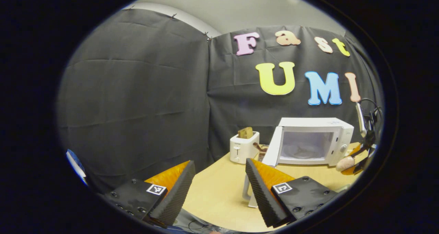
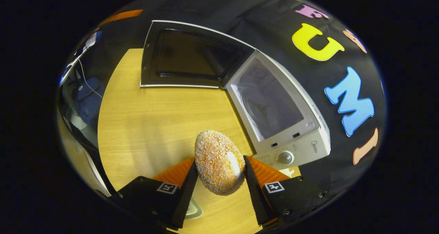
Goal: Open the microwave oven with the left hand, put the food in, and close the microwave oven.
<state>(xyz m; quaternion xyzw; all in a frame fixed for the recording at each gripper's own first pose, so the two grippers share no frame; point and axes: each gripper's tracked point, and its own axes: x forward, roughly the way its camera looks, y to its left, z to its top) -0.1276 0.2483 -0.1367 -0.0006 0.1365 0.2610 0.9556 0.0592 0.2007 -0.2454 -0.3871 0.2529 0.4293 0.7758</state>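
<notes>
The white microwave (image 1: 313, 141) stands at the back of the wooden table with its door (image 1: 273, 148) swung wide to the left and its cavity bare. My left gripper (image 1: 219, 186) is open, well back from the oven, with nothing between its fingers. In the right gripper view the same microwave (image 2: 277, 107) appears tilted, its dark-windowed door (image 2: 192, 57) standing open. My right gripper (image 2: 219, 174) is shut on an egg-shaped, crumb-coated piece of food (image 2: 217, 162), held above the table in front of the oven's control panel. In the left gripper view, that food (image 1: 344, 163) and the right gripper (image 1: 363, 151) appear at the far right.
A white toaster (image 1: 244, 146) with a slice of bread sticking up stands left of the microwave. A brown-striped cup (image 1: 262, 151) sits between them. A white object (image 1: 247, 189) stands on the table just beyond my left fingers. A white plate edge (image 2: 193, 208) lies below my right gripper.
</notes>
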